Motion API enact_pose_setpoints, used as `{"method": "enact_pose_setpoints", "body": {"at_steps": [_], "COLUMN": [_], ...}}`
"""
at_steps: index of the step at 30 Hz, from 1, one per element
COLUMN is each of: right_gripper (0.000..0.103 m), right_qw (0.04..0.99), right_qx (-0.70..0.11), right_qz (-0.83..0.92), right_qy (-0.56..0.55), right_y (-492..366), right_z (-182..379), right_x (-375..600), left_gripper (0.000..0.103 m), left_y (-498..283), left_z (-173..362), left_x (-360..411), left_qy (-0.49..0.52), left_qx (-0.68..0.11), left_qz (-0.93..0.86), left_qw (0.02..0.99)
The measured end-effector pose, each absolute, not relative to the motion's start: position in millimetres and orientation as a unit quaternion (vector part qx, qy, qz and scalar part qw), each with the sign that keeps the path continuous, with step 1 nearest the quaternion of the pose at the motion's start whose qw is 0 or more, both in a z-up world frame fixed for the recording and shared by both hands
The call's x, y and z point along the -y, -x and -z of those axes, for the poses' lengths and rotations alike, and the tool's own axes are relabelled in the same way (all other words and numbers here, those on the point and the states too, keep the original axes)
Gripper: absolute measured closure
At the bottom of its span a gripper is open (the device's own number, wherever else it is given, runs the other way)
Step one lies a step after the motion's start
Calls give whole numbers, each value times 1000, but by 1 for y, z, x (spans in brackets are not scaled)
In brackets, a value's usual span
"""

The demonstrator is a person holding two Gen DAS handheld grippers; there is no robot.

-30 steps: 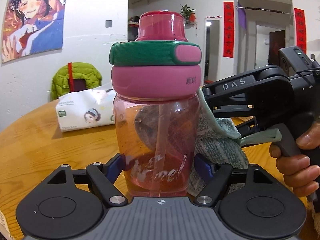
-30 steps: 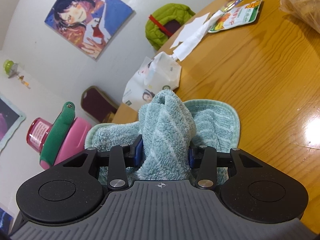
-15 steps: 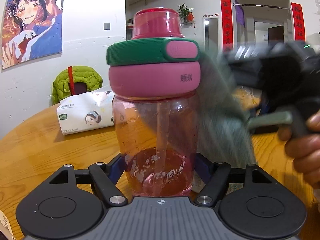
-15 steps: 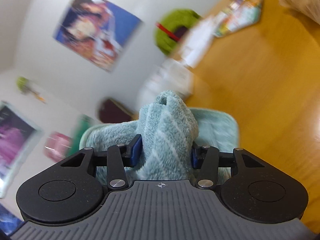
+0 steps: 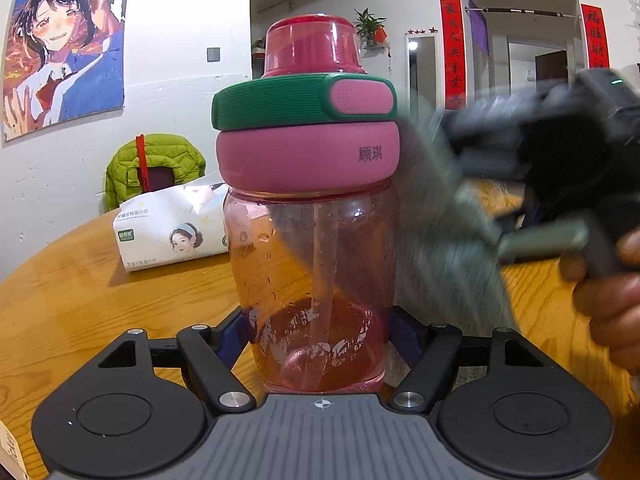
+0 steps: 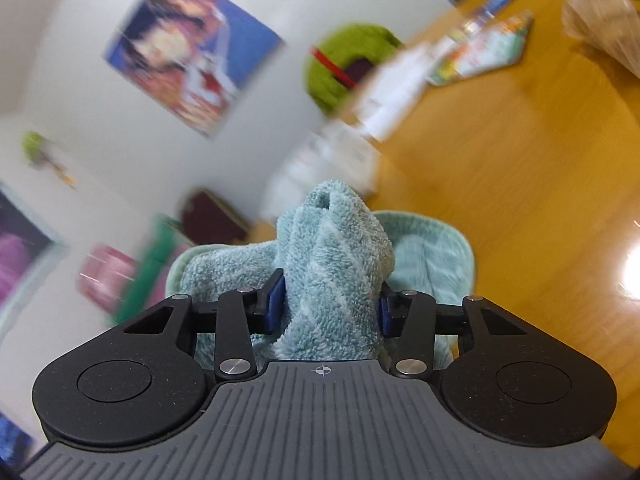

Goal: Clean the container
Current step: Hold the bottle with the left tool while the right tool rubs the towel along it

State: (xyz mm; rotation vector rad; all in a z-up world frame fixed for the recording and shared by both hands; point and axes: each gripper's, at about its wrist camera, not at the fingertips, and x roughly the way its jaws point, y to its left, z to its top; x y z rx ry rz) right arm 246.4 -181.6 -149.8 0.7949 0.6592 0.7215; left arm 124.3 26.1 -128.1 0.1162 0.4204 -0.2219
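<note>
Beside the bottle (image 5: pixel 316 240), right gripper (image 6: pixel 328 308) clamps towel (image 6: pixel 332 256).

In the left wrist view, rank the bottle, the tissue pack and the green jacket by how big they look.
1. Bottle: largest by far, though it is closest to the camera.
2. Tissue pack.
3. Green jacket: close to the pack in apparent size and farther back, so this order is unsure.

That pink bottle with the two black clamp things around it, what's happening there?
A person is cleaning it with two hand-held grippers. The left gripper is clamped on the base of the pink bottle, holding it upright on the wooden table. The right gripper pinches a folded teal cloth and is wiping the bottle's side; it is blurred with motion. The lid is on.
</note>
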Motion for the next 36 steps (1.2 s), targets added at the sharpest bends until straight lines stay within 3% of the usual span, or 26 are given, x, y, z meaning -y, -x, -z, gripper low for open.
{"method": "enact_pose_setpoints", "body": {"at_steps": [18,22,25,29,36], "right_gripper": [57,56,56,55,56], "right_qw": [822,829,834,836,836], "right_qx": [-335,-333,-331,-336,-348], "right_qz": [-299,-293,-289,-287,-286], "right_qy": [-350,-340,-332,-325,-314], "right_y": [-249,-249,-249,-249,-249], "right_z": [157,158,158,158,159], "right_x": [179,178,178,175,169], "left_gripper": [32,20,20,21,25], "left_y": [-131,-123,-118,-112,-121], "left_z": [129,125,124,130,133], "left_x": [-25,-23,-20,-3,-8], "left_qy": [-51,-21,9,-28,-39], "left_qx": [-209,-230,-255,-266,-249], "left_qz": [104,71,55,50,56], "left_qw": [971,970,965,962,966]}}
